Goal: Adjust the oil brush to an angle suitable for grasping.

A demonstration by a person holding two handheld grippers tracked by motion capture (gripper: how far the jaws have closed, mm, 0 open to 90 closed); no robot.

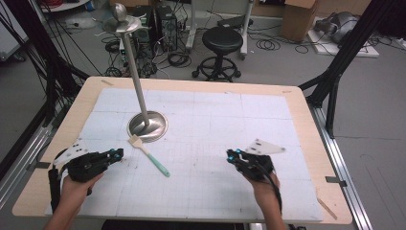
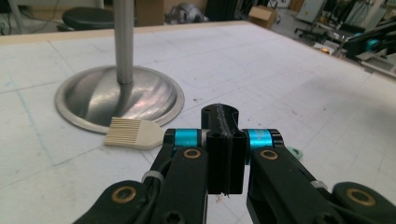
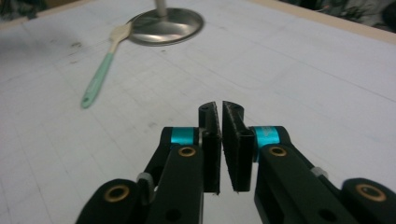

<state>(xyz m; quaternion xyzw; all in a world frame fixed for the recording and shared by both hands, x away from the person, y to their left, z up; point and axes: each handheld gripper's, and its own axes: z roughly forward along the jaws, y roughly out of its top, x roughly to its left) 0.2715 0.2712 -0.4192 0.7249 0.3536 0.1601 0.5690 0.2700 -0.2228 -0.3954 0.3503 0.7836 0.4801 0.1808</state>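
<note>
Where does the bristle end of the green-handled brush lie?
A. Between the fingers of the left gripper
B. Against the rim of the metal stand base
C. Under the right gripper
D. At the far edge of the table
B: the brush has its pale bristles touching the rim of the stand base, apart from both grippers.

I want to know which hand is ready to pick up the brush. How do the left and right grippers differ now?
The left gripper has its jaws pressed fully together; the right gripper shows a narrow gap between its pads. The left gripper sits close behind the brush, near the brush head; the right gripper is well off to the side of the handle. Both are empty and low over the table.
</note>
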